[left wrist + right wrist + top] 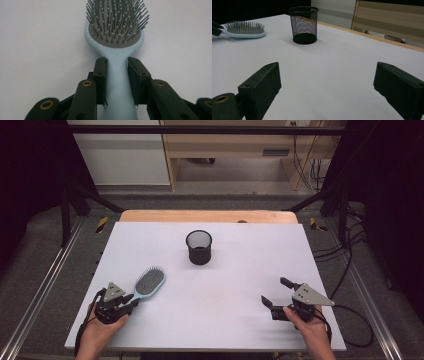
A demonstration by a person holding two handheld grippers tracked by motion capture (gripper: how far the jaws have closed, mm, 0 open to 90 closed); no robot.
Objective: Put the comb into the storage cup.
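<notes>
we hold the left gripper (131, 302) low at the near left corner of the table (240, 270), forearm coming in from the bottom edge, jaws pointing forward and right. its jaws are clamped on the handle of the brush (115, 50), one pad on each side. the brush lies on the table, bristles up, head pointing away from us. we hold the right gripper (276, 292) low at the near right, jaws spread wide with nothing between them. we count one brush, one cup (199, 247) and two grippers. the black mesh cup stands upright mid-table, well apart from the brush, with bare table between them.
</notes>
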